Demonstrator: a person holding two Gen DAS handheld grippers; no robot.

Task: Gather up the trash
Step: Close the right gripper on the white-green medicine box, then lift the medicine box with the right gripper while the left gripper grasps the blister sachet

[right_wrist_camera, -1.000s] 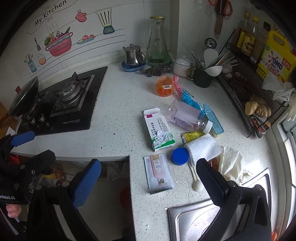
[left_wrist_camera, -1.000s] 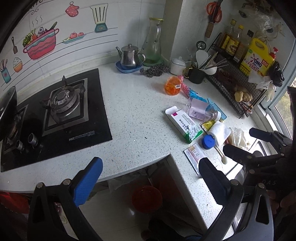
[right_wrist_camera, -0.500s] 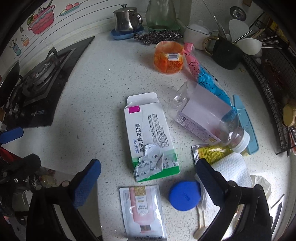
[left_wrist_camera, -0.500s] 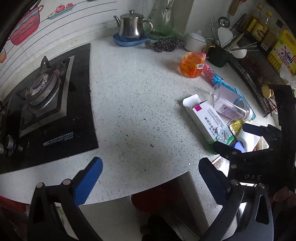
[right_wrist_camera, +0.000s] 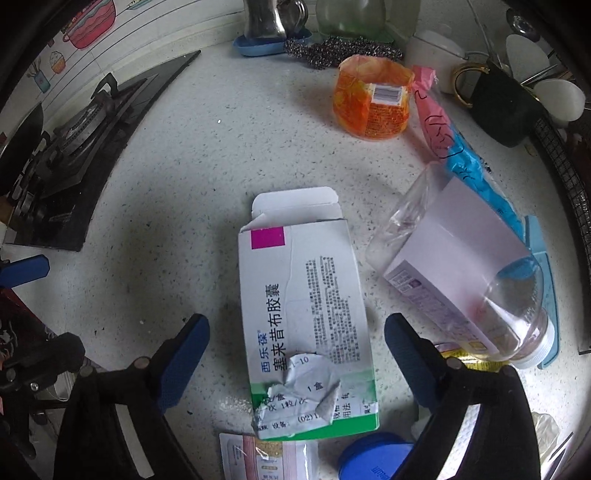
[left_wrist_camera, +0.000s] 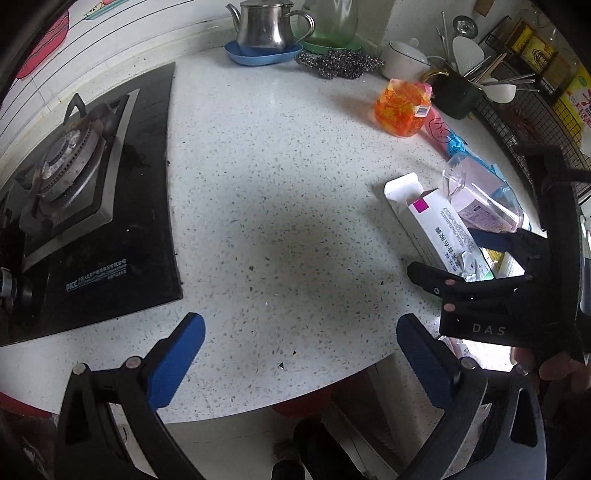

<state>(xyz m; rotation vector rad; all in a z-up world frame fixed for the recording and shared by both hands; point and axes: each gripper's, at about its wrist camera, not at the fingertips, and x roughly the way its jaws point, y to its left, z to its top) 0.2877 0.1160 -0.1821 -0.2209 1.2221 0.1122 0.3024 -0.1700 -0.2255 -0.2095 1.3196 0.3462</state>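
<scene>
Two blue-padded fingers [right_wrist_camera: 408, 363] of the right gripper [right_wrist_camera: 297, 363] stand wide to either side of the white medicine carton [right_wrist_camera: 306, 306], jaws closing, pads not yet on the cardboard; the carton lies flat on the speckled white countertop [right_wrist_camera: 207, 177], end flap open at the far end, green band and torn label at the near end. Just right of it a clear plastic bottle [right_wrist_camera: 461, 280] lies on its side with a pale label, cap toward the near right, resting over a blue flat piece [right_wrist_camera: 543, 280]. Below the carton, a pink-and-white sachet [right_wrist_camera: 266, 458] and a blue round lid [right_wrist_camera: 373, 459], both at the frame's bottom edge. Farther back: an orange wrapper cup [right_wrist_camera: 373, 103], a pink-and-blue wrapper [right_wrist_camera: 439, 129] beside it, a steel scourer [right_wrist_camera: 332, 50], a black mug [right_wrist_camera: 502, 107]. Left gripper [left_wrist_camera: 301, 363]: fingers spread, nothing between them, only bare counter near its front edge, well left of the trash. From that view the right gripper [left_wrist_camera: 476, 258] shows at the right over the carton [left_wrist_camera: 432, 225], with part of a hand [left_wrist_camera: 561, 373] below it. Gas hob [left_wrist_camera: 92, 206] at far left, steel teapot [left_wrist_camera: 266, 26] on a blue dish at the back wall.
</scene>
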